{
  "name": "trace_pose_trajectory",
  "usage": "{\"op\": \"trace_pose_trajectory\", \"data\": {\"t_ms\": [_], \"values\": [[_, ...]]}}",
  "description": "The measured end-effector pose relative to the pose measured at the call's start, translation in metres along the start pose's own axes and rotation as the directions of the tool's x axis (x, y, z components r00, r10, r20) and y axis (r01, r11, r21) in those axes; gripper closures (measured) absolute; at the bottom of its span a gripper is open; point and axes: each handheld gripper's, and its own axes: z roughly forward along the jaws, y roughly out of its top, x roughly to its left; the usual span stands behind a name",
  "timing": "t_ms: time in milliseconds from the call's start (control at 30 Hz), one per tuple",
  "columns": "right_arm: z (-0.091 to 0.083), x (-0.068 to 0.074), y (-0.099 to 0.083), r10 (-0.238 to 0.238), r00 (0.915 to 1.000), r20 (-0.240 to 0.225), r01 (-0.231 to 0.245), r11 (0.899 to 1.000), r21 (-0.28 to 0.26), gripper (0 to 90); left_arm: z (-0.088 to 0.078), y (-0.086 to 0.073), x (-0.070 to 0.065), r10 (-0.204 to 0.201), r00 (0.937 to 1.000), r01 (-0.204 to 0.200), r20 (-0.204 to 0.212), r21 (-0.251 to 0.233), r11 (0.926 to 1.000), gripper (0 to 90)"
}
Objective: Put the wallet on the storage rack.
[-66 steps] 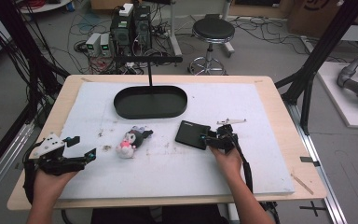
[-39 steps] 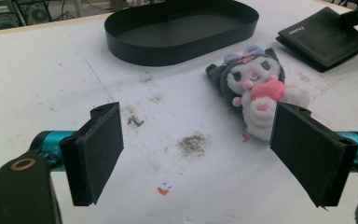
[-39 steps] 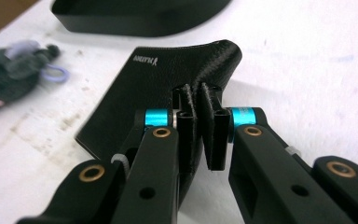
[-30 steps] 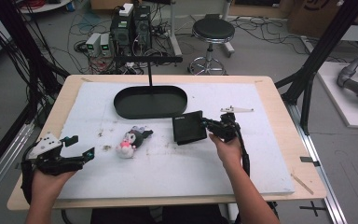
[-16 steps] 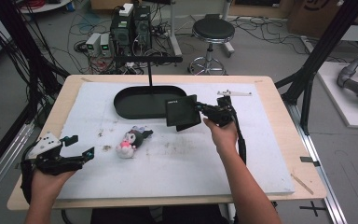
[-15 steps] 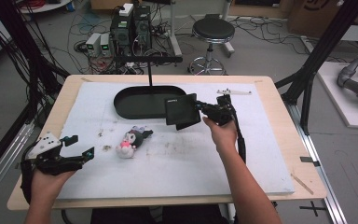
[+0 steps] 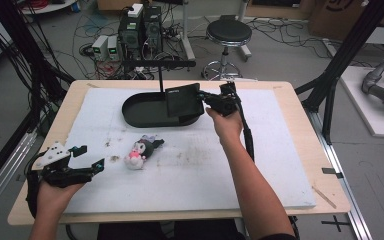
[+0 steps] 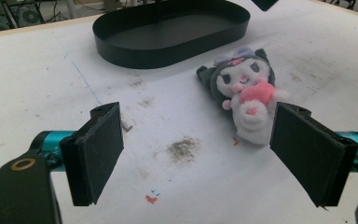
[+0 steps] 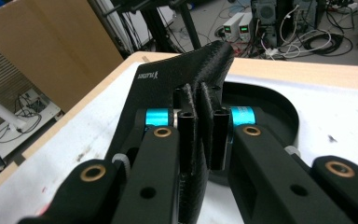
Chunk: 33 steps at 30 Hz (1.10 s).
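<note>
My right gripper (image 7: 206, 100) is shut on the edge of a flat black wallet (image 7: 184, 101) and holds it tilted in the air over the right end of the black oval tray (image 7: 140, 112). In the right gripper view the wallet (image 9: 168, 88) is pinched between the jaws of my right gripper (image 9: 199, 100), with the tray (image 9: 270, 105) behind. A small plush toy (image 7: 141, 151) with a dark hood and pink front lies on the white mat. My left gripper (image 7: 91, 156) stands open at the lower left. In the left gripper view the plush toy (image 8: 244, 93) lies just beyond the right jaw of my left gripper (image 8: 205, 154).
A thin black stand (image 7: 160, 75) with a crossbar rises behind the tray. The white mat (image 7: 280, 150) covers most of the wooden table. A stool (image 7: 228, 35), power supplies and cables are on the floor beyond the far edge.
My right gripper has lifted the black wallet off the mat and carried it up and toward the tray. The left gripper and the plush toy have stayed in place.
</note>
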Motion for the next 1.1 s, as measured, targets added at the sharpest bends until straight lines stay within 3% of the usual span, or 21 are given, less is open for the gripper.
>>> {"op": "trace_pose_trajectory", "data": {"t_ms": [433,567,767,867,1100], "values": [[0.054,0.019,0.013,0.016,0.9981,-0.060,-0.016,1.000,0.012,86.9,0.002,-0.002,0.001,0.002,1.0000,-0.001,-0.009,0.016,0.9999,17.1],[0.077,0.016,0.006,0.037,0.9958,-0.083,-0.034,0.998,0.043,86.9,0.002,-0.003,0.001,0.006,0.9999,-0.006,-0.009,0.023,0.9997,17.1],[0.094,0.008,0.000,0.060,0.9949,-0.081,-0.056,0.997,0.054,86.8,0.004,-0.005,0.003,-0.002,0.9999,0.002,-0.013,0.030,0.9996,17.1],[0.102,0.000,-0.004,0.086,0.9938,-0.071,-0.082,0.995,0.053,86.8,0.004,-0.006,0.004,0.000,0.9999,0.000,-0.015,0.037,0.9993,17.1],[0.113,-0.020,-0.012,0.073,0.9971,0.023,-0.075,0.993,0.092,86.7,0.005,-0.007,0.004,0.002,0.9999,-0.001,-0.016,0.043,0.9991,17.1]]}}
